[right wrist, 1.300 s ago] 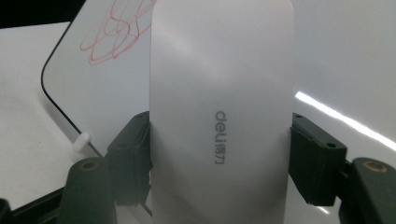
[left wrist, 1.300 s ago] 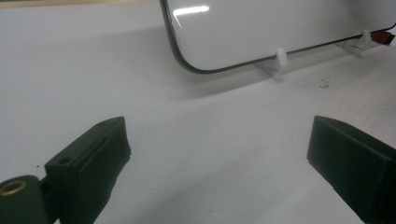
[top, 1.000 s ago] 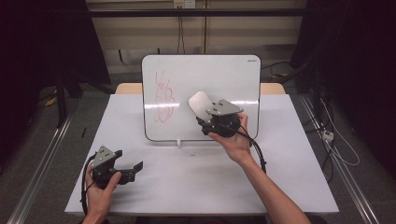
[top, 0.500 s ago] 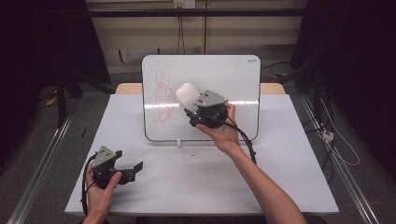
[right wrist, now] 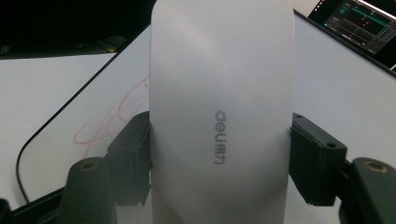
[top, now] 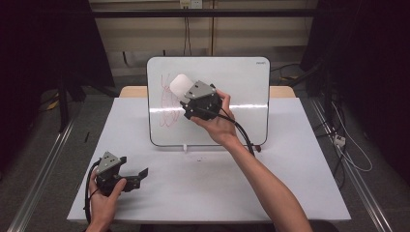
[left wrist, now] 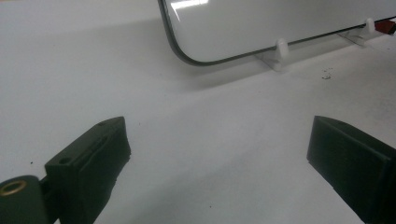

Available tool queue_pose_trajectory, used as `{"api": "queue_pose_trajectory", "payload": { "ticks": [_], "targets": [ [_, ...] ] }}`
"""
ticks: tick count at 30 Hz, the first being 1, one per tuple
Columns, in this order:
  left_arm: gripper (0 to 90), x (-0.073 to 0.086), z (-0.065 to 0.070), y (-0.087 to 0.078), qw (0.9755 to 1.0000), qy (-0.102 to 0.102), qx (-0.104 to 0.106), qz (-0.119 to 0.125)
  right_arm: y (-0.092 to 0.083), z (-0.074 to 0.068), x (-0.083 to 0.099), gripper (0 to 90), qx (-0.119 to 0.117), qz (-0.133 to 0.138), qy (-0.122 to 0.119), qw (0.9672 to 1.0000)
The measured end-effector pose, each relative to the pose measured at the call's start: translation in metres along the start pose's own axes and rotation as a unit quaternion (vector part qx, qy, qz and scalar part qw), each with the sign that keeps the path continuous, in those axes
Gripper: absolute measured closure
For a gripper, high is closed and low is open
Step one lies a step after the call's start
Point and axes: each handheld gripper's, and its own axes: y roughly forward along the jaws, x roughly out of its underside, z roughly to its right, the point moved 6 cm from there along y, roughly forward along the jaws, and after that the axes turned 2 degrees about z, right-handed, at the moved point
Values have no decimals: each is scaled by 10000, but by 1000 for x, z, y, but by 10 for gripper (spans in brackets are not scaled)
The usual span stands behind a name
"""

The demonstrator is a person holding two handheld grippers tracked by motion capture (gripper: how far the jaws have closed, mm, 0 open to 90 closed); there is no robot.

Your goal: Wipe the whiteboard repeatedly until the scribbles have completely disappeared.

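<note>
Now right hand-held gripper (top: 183, 92) presses eraser (top: 179, 85) against whiteboard (top: 241, 82).

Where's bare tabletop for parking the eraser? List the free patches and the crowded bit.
Free: the table right of the right forearm, and the middle stretch between the left claw and that forearm. Crowded: the back, where the whiteboard stands and the right claw grips the eraser near red scribbles.

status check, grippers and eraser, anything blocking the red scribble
Right gripper shut on white eraser, at the whiteboard by the red scribble. Left gripper open, idle on table. Nothing blocking.
</note>
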Motion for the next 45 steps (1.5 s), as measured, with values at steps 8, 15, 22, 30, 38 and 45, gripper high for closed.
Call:
{"api": "queue_pose_trajectory", "payload": {
  "ticks": [8,15,22,30,38,45],
  "targets": [
    [55,1,0,0,10000,-38,13,2,15,4,-12,316,80,-53,35,9999],
    [55,0,-2,0,10000,-47,-7,57,27,5,-20,316,174,-77,-26,9998],
    [55,-2,-3,-1,9999,-56,8,85,40,8,-21,316,253,-241,-69,9994],
    [55,-2,-5,-3,9999,-81,-14,94,51,13,-28,316,371,-381,-149,9985],
    [55,-2,-5,-3,9999,-98,-26,101,60,7,-33,316,477,-481,-360,9971],
    [55,-2,-5,-4,9998,-101,-16,149,66,4,-34,316,626,-551,-501,9953]
  ]
}}
